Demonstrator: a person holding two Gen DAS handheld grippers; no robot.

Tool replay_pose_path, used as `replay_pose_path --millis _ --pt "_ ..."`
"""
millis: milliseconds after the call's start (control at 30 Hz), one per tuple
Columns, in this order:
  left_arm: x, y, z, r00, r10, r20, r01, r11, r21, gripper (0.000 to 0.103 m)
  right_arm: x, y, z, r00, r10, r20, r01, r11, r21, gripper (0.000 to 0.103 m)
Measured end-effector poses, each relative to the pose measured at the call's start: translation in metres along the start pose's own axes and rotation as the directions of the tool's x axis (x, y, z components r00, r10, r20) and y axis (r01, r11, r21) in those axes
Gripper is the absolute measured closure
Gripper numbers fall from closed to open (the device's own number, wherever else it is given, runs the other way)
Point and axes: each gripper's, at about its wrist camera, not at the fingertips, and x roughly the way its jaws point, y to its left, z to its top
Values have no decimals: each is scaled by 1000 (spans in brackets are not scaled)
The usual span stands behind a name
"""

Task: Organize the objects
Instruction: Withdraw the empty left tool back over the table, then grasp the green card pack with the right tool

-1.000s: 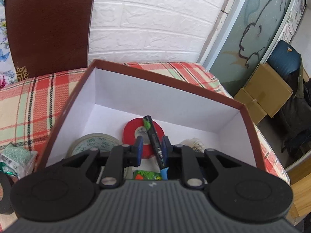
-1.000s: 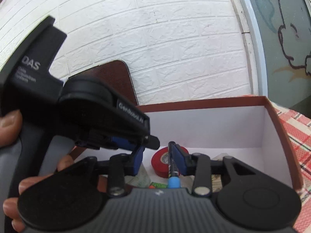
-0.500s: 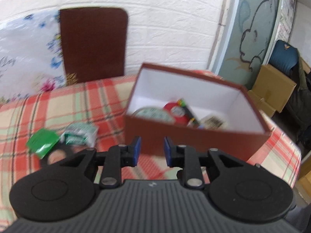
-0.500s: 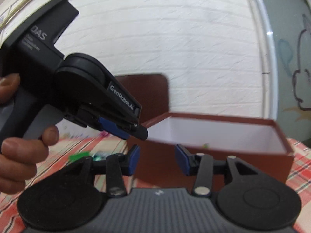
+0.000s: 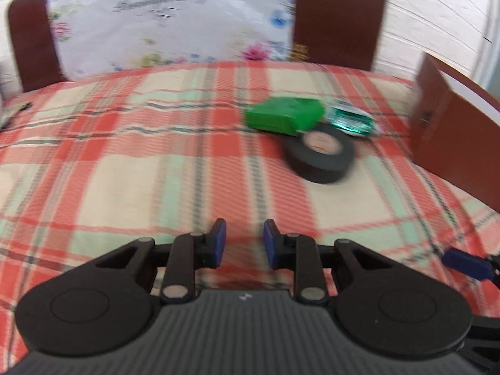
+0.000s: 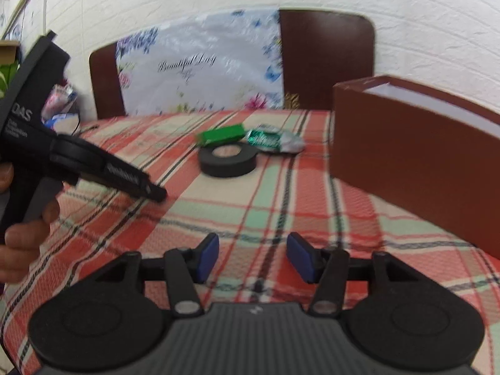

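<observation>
Plaid cloth (image 6: 312,187) in red, cream and green covers the table, bare across its whole near half. Nearest, the right gripper (image 6: 253,257) has just been opening, its blue pads well apart with nothing between them. The left gripper (image 5: 242,243) hangs over open cloth, pads a narrow gap apart, empty. Farther off lie a black tape roll (image 6: 228,159), a green packet (image 6: 222,134) touching it, and a foil wrapper (image 6: 272,139). At right stands the brown box (image 6: 406,153), near the table's far edge.
</observation>
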Motion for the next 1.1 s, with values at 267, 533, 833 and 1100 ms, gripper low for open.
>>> replay_pose_path --millis 267,533,833,1100 --pt "10 47 -13 979 95 179 -83 994 -73 49 24 29 32 999 9 53 -3 994 -109 43" --pt "11 53 -15 977 68 201 -48 994 -103 47 101 49 108 994 36 99 -18 984 -177 19" --pt "12 58 -16 978 32 208 -4 991 -134 44 159 53 114 998 21 -53 -31 980 -195 42" --pt "12 56 -15 979 31 200 -7 993 -120 42 54 43 68 998 54 38 -45 978 -201 41"
